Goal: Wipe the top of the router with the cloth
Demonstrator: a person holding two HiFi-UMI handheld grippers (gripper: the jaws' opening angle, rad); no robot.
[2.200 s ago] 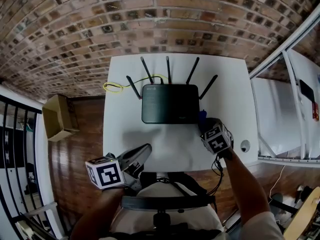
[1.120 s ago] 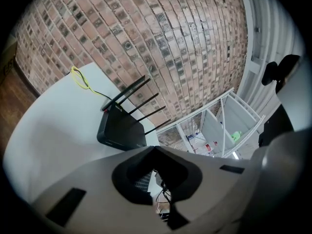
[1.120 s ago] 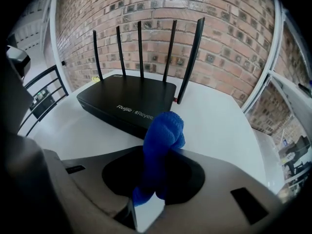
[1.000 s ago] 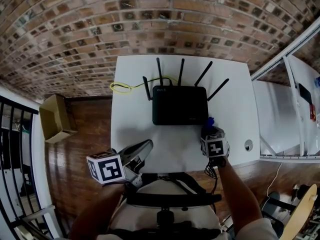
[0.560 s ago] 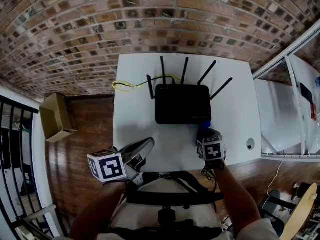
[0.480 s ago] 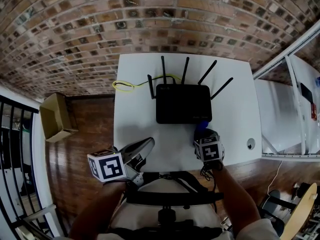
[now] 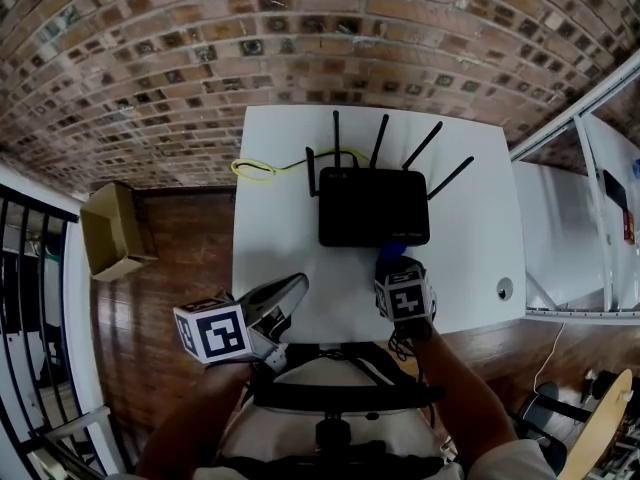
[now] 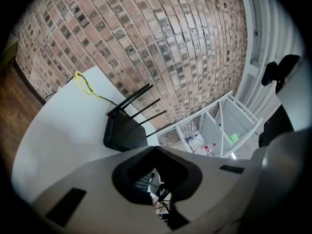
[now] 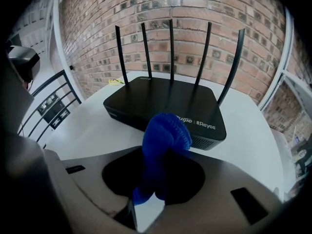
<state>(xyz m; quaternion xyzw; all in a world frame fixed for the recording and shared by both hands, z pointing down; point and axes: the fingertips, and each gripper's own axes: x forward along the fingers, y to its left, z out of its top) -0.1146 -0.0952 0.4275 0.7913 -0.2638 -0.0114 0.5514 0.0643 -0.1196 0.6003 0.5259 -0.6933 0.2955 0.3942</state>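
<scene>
Head view looks down on a white table (image 7: 275, 228) by a brick wall (image 7: 300, 38). A black router (image 7: 374, 206) sits at the far side of the table, with five thin sticks pointing up from its back. A yellow wire (image 7: 255, 171) curls on the table at its back left. The right gripper (image 7: 390, 265) is squeezed tight on a blue cloth (image 7: 386, 255), and the cloth pokes out past the jaws. The cloth is just by the router's near edge, close to the right corner; I cannot tell if it touches. In the right gripper view, white letters on the router's (image 9: 165, 104) front edge say "Reyee", and the word next to it looks like "Ruijie", partly behind the cloth (image 9: 163, 140). The left gripper (image 7: 293, 287) is at the near left edge of the table, well apart from the router, with its jaws pressed together on nothing. A brown box (image 7: 112, 233) sits on the wood floor to the left.
</scene>
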